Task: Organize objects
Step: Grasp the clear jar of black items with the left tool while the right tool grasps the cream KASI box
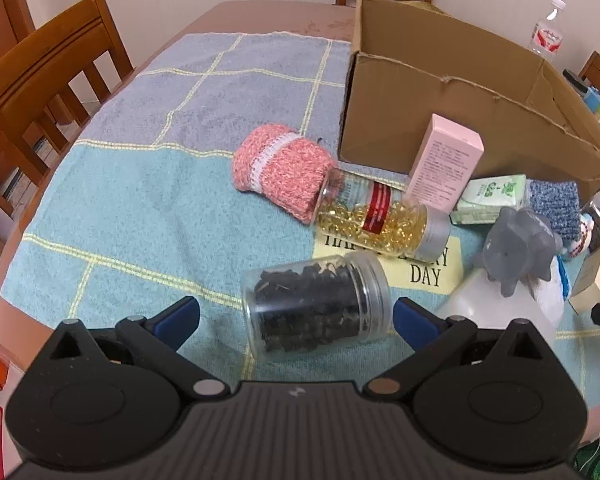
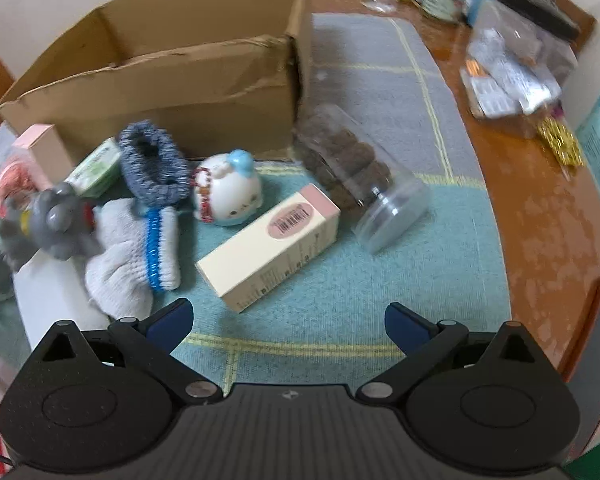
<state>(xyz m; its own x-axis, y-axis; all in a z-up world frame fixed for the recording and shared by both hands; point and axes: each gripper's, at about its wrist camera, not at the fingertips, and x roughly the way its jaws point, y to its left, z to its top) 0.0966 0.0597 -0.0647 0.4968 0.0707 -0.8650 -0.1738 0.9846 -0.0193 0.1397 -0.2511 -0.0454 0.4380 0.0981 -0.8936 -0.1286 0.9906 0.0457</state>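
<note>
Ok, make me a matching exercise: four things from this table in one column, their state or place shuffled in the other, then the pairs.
1. jar of dark pieces
2. pink carton
3. cardboard box
4. cream carton

A. stands upright by the box
B. lies on its side between the open jaws of the left hand-held gripper
C. lies flat ahead of the right hand-held gripper
D. open at the top

Pairs: 1-B, 2-A, 3-D, 4-C

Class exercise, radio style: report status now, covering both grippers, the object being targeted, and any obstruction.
Left gripper open, straddling jar of dark pieces lying on its side. Right gripper open, empty, cream carton ahead. Cardboard box open; capsule bottle lies between.
</note>
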